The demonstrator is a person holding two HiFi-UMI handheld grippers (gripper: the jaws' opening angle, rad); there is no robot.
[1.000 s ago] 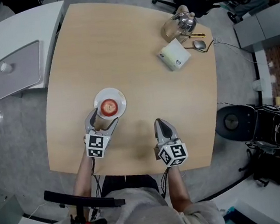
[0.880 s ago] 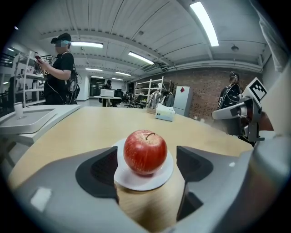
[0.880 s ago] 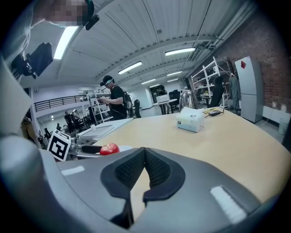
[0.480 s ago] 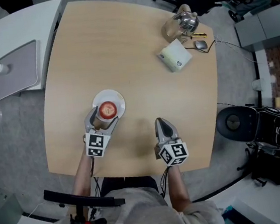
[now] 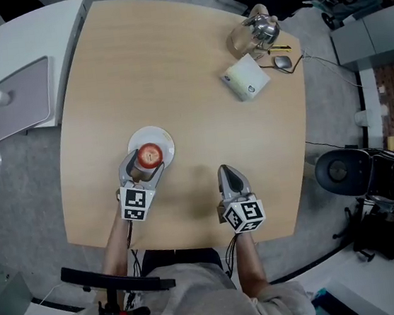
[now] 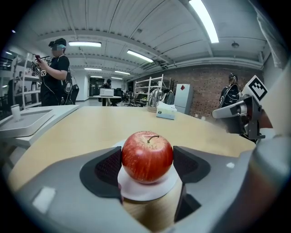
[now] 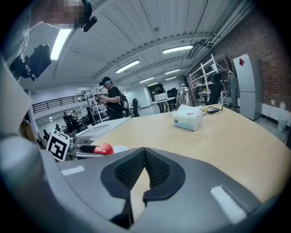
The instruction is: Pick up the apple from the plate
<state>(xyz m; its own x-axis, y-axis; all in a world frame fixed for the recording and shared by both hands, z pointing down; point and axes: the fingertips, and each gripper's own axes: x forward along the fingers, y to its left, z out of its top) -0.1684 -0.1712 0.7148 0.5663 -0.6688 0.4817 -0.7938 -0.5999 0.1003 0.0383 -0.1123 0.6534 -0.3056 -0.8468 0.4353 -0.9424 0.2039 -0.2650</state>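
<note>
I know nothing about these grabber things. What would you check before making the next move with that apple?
1. Apple centred between the jaws of the left gripper: ok.
2. Pads touching both sides of the apple: ok, as far as it looks.
3. Grip firm enough for a lift: cannot tell.
4. Apple only resting on the plate, nothing over it: ok.
5. Right gripper shut, empty and away from the plate: ok.
</note>
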